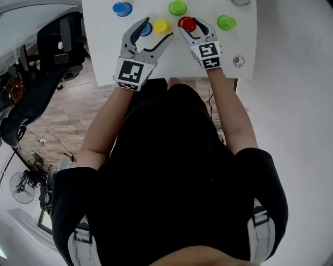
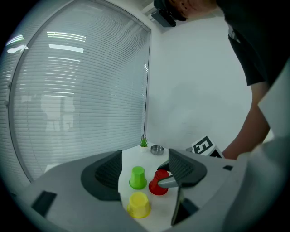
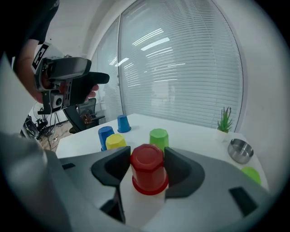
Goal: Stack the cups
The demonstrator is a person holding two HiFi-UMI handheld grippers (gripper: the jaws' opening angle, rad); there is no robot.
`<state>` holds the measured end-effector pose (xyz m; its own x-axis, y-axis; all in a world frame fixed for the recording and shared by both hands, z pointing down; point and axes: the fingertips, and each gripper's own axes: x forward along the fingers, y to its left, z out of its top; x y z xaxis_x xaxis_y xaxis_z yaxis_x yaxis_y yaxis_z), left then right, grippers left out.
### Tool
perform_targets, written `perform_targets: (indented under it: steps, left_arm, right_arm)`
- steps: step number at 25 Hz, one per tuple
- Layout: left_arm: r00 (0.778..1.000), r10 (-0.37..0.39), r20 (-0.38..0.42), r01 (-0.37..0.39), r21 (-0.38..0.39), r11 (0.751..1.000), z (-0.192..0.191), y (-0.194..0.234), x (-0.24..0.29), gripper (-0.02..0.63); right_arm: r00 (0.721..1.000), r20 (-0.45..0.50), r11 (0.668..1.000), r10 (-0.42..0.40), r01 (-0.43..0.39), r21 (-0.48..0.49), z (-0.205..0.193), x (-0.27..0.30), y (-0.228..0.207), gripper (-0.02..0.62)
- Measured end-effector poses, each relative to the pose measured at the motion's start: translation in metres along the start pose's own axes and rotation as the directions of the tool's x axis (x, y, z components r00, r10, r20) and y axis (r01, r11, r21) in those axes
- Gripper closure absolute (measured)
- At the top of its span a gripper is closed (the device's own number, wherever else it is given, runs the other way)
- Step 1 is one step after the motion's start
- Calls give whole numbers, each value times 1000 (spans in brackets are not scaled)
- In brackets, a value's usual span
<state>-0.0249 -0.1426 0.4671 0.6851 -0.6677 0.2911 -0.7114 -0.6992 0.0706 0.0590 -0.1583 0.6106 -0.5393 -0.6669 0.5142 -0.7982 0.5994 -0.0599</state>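
Observation:
Several plastic cups stand upside down on the white table (image 1: 104, 47). The red cup (image 3: 147, 167) (image 1: 187, 23) stands on the table between the pads of my right gripper (image 3: 147, 171) (image 1: 189, 24), which is shut on its sides. My left gripper (image 1: 158, 28) (image 2: 145, 174) hangs open above the table with nothing held. Under and ahead of its jaws are a yellow cup (image 2: 138, 205) (image 1: 162, 26), a green cup (image 2: 137, 177) (image 1: 177, 7) and the red cup (image 2: 158, 182). A blue cup (image 1: 147, 29) (image 3: 105, 133) stands left of the yellow one (image 3: 115, 141).
A second blue cup (image 1: 122, 9) (image 3: 123, 123) stands far left and a second green cup (image 1: 226, 22) (image 3: 251, 174) on the right. A metal bowl (image 3: 240, 150) (image 2: 157, 150) and a small plant (image 3: 224, 120) sit near the far right corner. A chair (image 1: 60, 47) stands left of the table.

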Motion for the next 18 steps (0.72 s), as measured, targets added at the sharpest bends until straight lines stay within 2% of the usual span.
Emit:
perform_targets:
  steps: [7,18]
  left_arm:
    - [1000,28,-8,-28,-10,1000,-7,12,-9,284]
    - [998,52,-21,-52,-25,998,-18,21,-21,284]
  right_arm:
    - [999,-30,999,40,-40,-5,-7,12,14,357]
    - [998,-39,999,46,-46,-3,-9,20,21,357]
